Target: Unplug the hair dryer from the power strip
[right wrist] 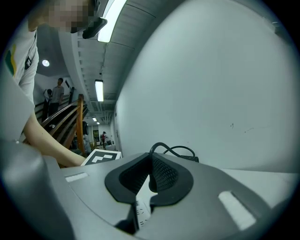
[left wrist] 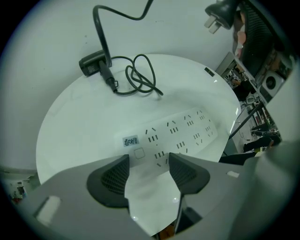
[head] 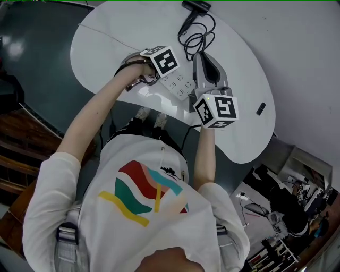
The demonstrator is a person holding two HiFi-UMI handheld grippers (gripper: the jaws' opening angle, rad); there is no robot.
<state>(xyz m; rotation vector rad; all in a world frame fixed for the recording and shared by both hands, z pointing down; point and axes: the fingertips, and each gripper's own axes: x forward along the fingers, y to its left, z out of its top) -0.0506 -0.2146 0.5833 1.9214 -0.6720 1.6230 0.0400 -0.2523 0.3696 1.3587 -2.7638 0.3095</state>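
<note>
**White T-shirt point(head: 143, 196) out to hair dryer point(head: 195, 6): plug point(left wrist: 216, 18) clear of power strip point(head: 178, 85)**

Closest in, under the head camera: shoulders in that printed shirt, both forearms reaching toward 12 o'clock over a white oval table point(head: 106, 32).

Next out, at 2 o'clock, the right gripper point(right wrist: 151, 174). Pinches the black plug with pads nearly together, cord point(right wrist: 172, 148) arching out past the fingertips. Aims almost level, well above the tabletop. Judged a hold meant to keep the prongs away from the sockets. From the left gripper view, at 1 o'clock: prongs bare, in open air, touching nothing.

Just beyond, at 12 o'clock, the left gripper point(left wrist: 149, 164). Points straight down, pads well apart, nothing clamped between them. Stands at the near end of the strip, by the label. Probably there to stop the strip rising with the plug, though impossible to confirm contact from any view. Every visible socket vacant.

Farther toward 12 o'clock: slack loops of cord on the table, then the dryer itself, black, lying near the far rim, well apart from the strip. At 3 o'clock of the strip, a small black object point(head: 261, 109) near the table edge, not identifiable.

Judged: unplugging done, only setting the plug down left.
</note>
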